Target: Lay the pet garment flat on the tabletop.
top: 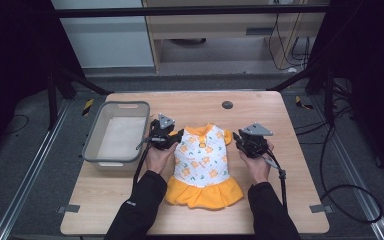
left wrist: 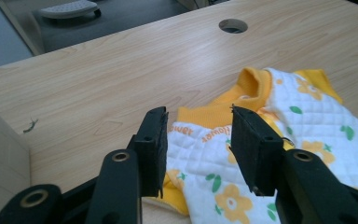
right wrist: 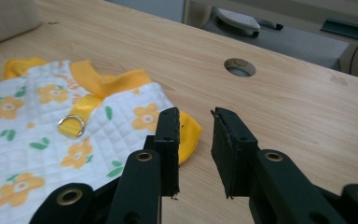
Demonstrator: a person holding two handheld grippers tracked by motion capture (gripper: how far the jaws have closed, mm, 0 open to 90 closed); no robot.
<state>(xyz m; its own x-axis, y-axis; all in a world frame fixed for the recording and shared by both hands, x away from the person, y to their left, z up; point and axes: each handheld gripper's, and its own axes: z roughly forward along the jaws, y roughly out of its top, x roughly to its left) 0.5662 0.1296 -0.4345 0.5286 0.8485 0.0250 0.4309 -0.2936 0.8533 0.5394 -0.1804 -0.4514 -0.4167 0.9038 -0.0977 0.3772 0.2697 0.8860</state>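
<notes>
A small dress [top: 203, 162] lies flat at the middle of the wooden surface [top: 275, 165]. Its long axis runs from 12 to 6 o'clock in the high view: the orange collar points to 12 o'clock, away from the person, and the gathered orange skirt hem spreads toward 6 o'clock. The bodice is white and quilted, printed with orange flowers and green leaves, and a metal ring [right wrist: 71, 124] sits on an orange strap just below the collar.

The left tongs [top: 179, 136] are at the dress's 9 o'clock side, by the short sleeve near the collar. In the left gripper view the jaws stand apart, with the sleeve's edge and quilted cloth showing in the gap; whether they touch the cloth I cannot tell.

The right tongs [top: 238, 137] are at the 3 o'clock side, by the other sleeve. Their jaws stand apart too, the orange sleeve edge just beside the near jaw.

A grey bin [top: 92, 145] sits at 9 o'clock on the surface. A round cable hole [top: 227, 105] lies at 12 o'clock.
</notes>
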